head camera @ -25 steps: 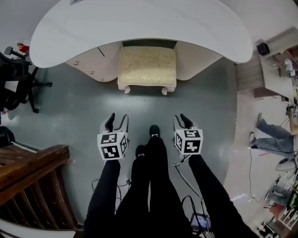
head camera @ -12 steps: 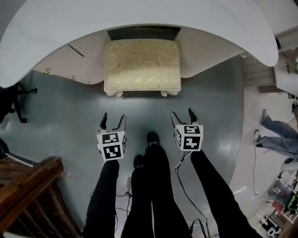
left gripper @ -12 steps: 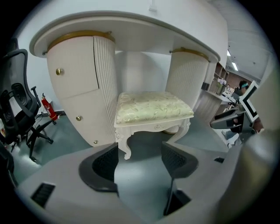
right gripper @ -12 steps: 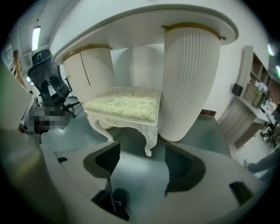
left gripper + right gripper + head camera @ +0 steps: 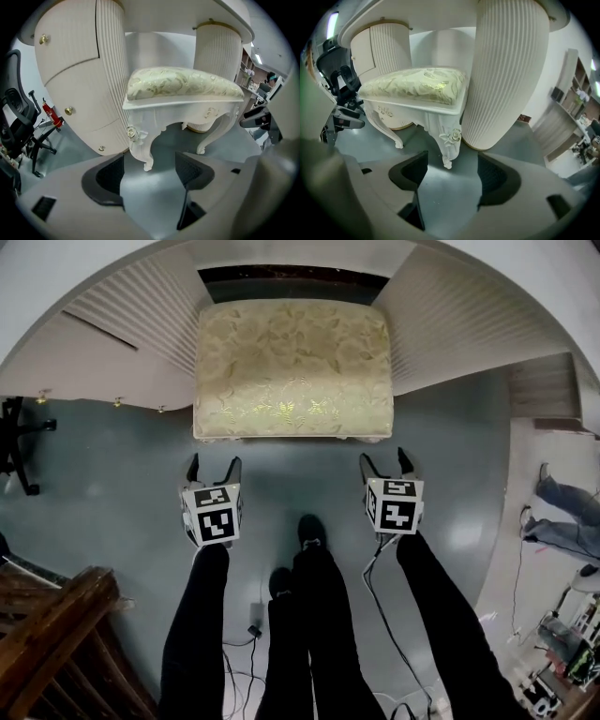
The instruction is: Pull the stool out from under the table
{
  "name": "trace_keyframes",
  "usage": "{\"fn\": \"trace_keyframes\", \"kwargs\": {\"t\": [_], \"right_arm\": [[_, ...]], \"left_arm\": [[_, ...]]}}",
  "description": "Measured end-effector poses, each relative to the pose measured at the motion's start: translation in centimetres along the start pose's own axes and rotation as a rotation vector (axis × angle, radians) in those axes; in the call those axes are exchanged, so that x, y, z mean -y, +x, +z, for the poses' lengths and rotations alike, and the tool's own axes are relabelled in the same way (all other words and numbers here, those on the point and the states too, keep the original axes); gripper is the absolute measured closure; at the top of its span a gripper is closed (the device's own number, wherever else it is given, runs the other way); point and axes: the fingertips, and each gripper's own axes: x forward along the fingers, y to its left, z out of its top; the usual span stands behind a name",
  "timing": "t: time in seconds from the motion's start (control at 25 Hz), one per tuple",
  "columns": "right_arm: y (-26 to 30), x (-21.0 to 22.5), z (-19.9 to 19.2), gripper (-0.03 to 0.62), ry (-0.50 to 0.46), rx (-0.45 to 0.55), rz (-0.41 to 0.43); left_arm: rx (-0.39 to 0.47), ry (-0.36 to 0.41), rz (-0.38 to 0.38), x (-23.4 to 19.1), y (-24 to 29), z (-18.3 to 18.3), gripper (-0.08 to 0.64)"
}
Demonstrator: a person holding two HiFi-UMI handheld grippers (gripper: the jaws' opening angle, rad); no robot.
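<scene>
The left gripper [image 5: 214,465] and right gripper [image 5: 385,461] have just been opening, both empty, just before the cushioned stool [image 5: 292,367] under the table [image 5: 469,315]

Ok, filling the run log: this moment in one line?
left gripper: open, empty; right gripper: open, empty; jaws: just opened wider; stool: under table, untouched

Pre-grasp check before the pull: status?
Left gripper, right gripper: jaws just opened wide, empty. Stool tucked under table, untouched. Nothing in the way.
</scene>
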Motion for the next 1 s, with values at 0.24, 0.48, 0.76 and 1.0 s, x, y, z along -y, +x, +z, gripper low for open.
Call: {"fn": "trace_keyframes", "kwargs": {"t": [0.24, 0.48, 0.76, 1.0], "right_arm": [[3.3, -0.3, 0.2, 0.270, -0.019, -0.008, 0.002], [5.5, -1.0, 1.8, 0.270, -0.046, 0.015, 0.018], [7.1, -1.6, 2.7, 0.272, -0.064, 0.028, 0.048], [7.6, -1.7, 2.9, 0.272, -0.077, 0.042, 0.026]], "left_arm": [[-0.017, 0.048, 0.009, -1.1, 3.4, -0.1, 0.214], [-0.011, 0.075, 0.007, -1.1, 5.6, 1.1, 0.215], [0.032, 0.060, -0.005, -1.2, 6.7, 2.4, 0.215], [0.046, 0.100, -0.021, -1.0, 7.3, 3.1, 0.216]]}}
